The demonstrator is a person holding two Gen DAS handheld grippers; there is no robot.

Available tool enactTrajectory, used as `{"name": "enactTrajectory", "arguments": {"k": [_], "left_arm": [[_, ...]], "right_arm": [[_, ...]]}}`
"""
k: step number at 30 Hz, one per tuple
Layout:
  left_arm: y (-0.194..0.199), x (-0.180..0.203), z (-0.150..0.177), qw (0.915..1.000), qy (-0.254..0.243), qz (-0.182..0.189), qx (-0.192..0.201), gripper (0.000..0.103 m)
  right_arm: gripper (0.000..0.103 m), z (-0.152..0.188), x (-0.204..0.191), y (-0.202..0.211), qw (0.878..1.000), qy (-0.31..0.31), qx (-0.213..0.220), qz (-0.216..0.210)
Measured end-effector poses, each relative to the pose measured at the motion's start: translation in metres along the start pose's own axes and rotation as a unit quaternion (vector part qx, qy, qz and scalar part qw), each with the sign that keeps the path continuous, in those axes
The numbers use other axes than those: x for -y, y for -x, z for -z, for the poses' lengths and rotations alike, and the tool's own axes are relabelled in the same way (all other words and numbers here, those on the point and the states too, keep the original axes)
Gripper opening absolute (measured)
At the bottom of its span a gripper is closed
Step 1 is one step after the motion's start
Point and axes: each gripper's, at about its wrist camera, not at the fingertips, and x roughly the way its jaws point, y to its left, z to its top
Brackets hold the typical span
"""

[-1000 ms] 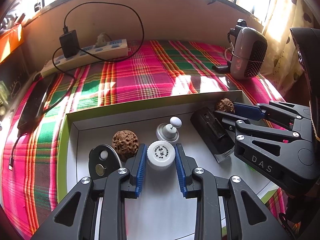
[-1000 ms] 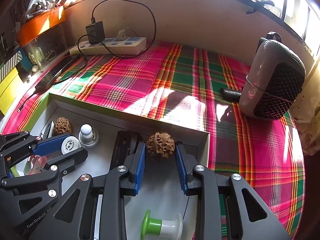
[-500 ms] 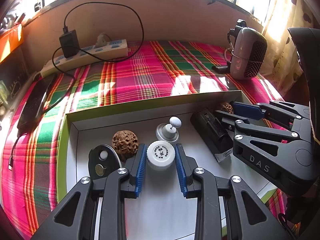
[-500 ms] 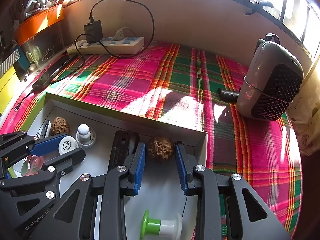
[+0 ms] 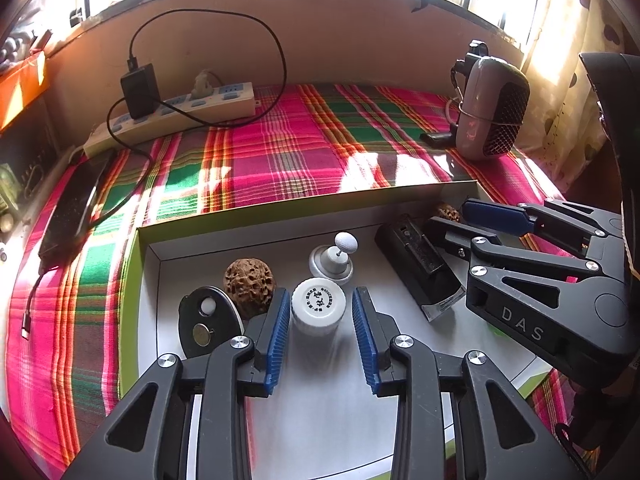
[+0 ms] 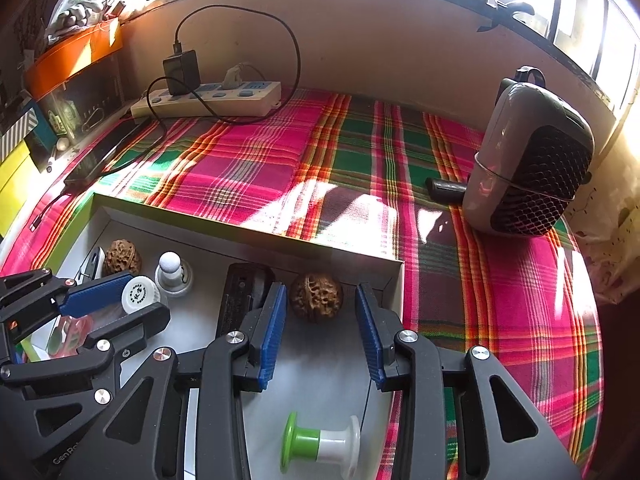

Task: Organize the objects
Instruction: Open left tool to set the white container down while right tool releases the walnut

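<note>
In the left wrist view, the left gripper (image 5: 320, 332) is seen held wide. A small white jar (image 5: 319, 305) with a ribbed lid stands between the blue pads (image 5: 277, 336). The jar is close to the left pad, but no squeeze is seen yet. The jar is inside a shallow box (image 5: 280, 216) with a green rim. Just beside the jar, a walnut (image 5: 250, 285) and a grey knob with a white ball (image 5: 334, 258) are found. A black oval piece (image 5: 206, 320) lies at the left. A black block (image 5: 420, 264) lies at the right. The jar is judged to be light, hard and smooth. It could slip, so it should be taken by its round sides, low down.

In the right wrist view, the right gripper (image 6: 320, 320) is also seen held wide. A second walnut (image 6: 316, 297) sits between its pads, near the far corner of the box. Neither pad is touching it. This walnut is judged to be light, hard and bumpy. It is round, so it may roll away. It should be taken across its middle. A green and white spool (image 6: 320, 444) lies near the camera. A grey heater (image 6: 528, 160) stands on the plaid cloth (image 6: 280, 168).
</note>
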Motion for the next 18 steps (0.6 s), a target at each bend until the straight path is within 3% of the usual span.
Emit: {"name": "enactTrajectory", "arguments": {"k": [18], "left_arm": [[0.044,0.007,0.017,0.9996,-0.002,0.004,0.029,0.031]], "right_arm": [[0.037,0.019,-0.001,0.049,0.999,-0.025,0.038,-0.005]]}}
